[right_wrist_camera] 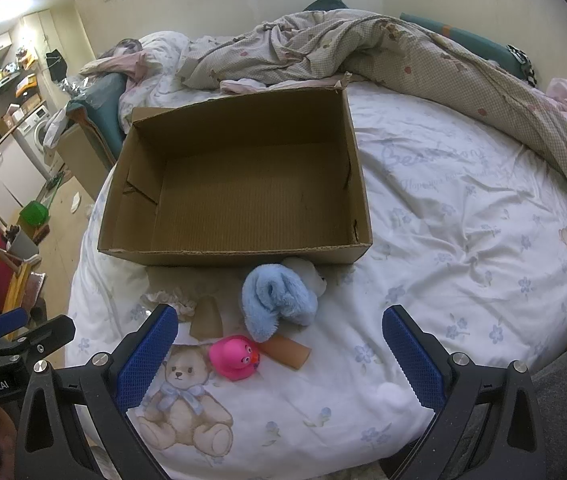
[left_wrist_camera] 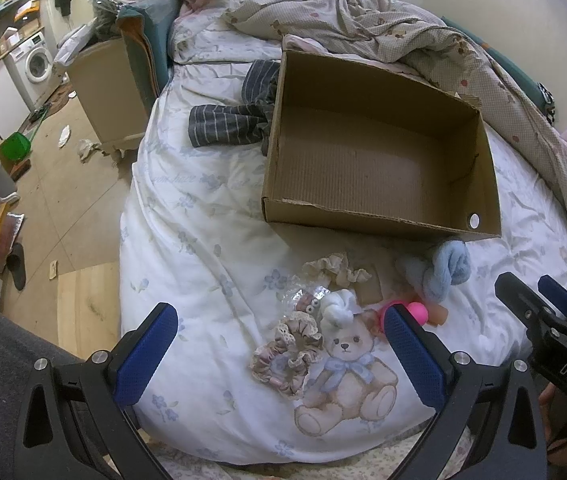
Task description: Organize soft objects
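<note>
Both grippers hang over the near edge of the bed (right_wrist_camera: 463,216), side by side and apart from each other: the left gripper (left_wrist_camera: 281,354) has its jaws spread wide with nothing between them, and the right gripper (right_wrist_camera: 279,354) is spread just as wide and just as empty. Under the left one, close to the near edge, lie two frilly scrunchies (left_wrist_camera: 287,350) touching each other, one pinkish and one beige with lace, right beside the teddy bear printed on the white duvet. Just past them sit one white rolled cloth (left_wrist_camera: 337,308) and one small clear packet (left_wrist_camera: 309,300); what the packet holds is too small to tell. A little further from the edge there is a third scrunchie (left_wrist_camera: 337,268), cream coloured. Toward the right gripper's side rests one pink rubber duck (right_wrist_camera: 235,358), touching one tan cardboard tube (right_wrist_camera: 287,352). One scrap of brown cardboard (right_wrist_camera: 206,320) lies just beside the duck. Beyond those is one fluffy blue soft toy (right_wrist_camera: 277,300) with something white tucked behind it, nearly against the wall of the single open cardboard box (right_wrist_camera: 239,254), which stands empty in the middle of the bed. Behind the box's left side lies one dark striped garment (left_wrist_camera: 235,120), and a rumpled checked quilt (right_wrist_camera: 423,60) is heaped along the far edge.
</note>
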Motion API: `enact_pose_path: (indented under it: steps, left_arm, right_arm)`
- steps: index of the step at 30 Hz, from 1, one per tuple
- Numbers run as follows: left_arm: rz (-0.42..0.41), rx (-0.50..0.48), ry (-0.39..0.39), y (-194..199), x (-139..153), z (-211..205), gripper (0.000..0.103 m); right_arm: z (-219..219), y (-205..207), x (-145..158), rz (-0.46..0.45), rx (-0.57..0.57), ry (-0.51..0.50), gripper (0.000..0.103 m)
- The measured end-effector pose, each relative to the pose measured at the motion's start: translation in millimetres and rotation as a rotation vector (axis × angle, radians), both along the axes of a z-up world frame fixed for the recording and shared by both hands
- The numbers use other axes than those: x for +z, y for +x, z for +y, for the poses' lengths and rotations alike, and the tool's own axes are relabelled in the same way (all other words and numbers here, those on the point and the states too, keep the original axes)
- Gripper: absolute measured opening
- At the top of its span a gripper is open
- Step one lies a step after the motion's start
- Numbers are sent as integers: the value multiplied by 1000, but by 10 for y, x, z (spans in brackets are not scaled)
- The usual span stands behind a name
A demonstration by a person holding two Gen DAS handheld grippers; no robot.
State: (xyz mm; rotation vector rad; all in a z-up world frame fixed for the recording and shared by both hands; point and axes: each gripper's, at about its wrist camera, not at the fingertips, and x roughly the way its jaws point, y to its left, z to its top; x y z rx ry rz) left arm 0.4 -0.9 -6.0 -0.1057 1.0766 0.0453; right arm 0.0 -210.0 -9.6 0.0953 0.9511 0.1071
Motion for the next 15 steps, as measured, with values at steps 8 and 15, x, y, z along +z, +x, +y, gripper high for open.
enact_pose_path:
  steps: [8, 15]
  left_arm:
    - [1, -1, 0, 16, -7, -9, 103]
    - [40, 19, -6, 100, 4, 70, 103]
  right_arm:
    - [36, 11, 33, 17, 16, 0, 103]
    - [8, 142, 201, 67, 57, 42, 103]
